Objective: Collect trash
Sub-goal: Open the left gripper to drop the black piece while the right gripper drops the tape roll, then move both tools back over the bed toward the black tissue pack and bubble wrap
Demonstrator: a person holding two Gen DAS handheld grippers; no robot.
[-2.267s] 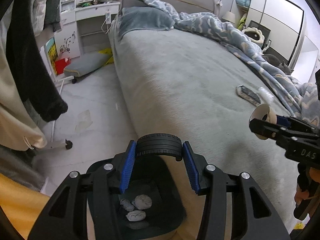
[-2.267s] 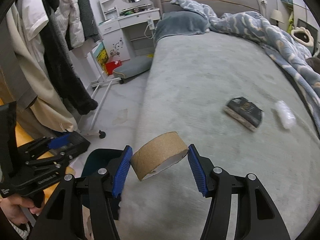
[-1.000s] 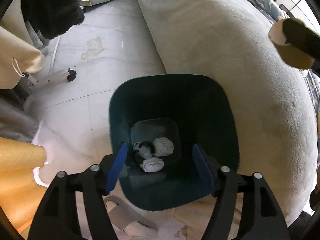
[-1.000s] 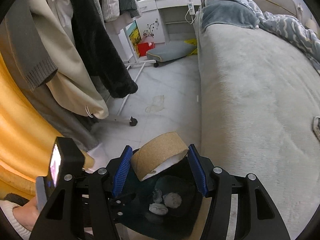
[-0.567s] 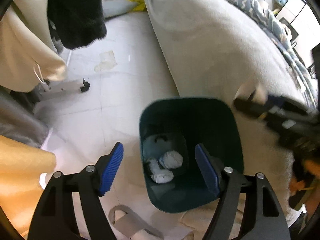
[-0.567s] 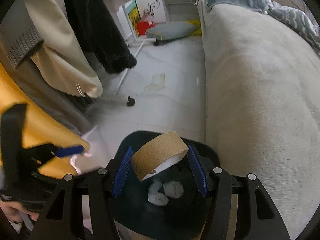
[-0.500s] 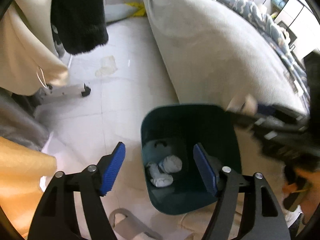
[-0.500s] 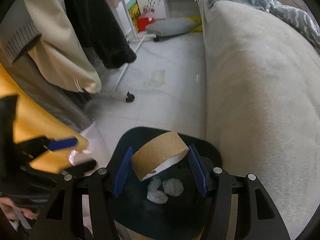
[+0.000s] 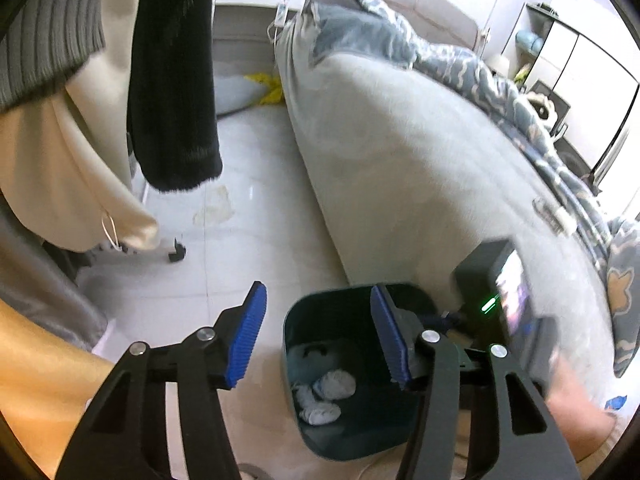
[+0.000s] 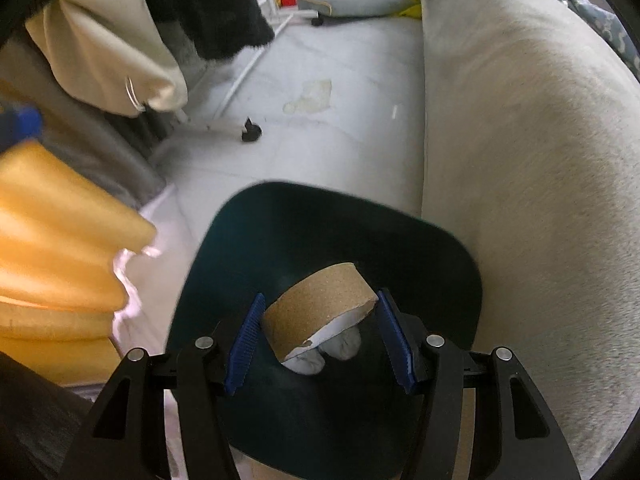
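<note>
Right tool (image 10: 318,332) is pinching a brown cardboard tape core (image 10: 318,318) between its blue pads, hanging over the mouth of the dark teal bin (image 10: 440,268), where white crumpled wads (image 9: 326,394) are lying at the bottom. Left tool (image 9: 318,334) is hovering spread and empty beside the grey bed (image 9: 420,152).

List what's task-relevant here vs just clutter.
Job:
- cardboard roll, clamped in right tongs
- dark green bin under it
- crumpled tissues already inside
- left tongs, open, empty

Lying about:
- hanging black garment
- cream coat
- bed
- floor cushion
</note>
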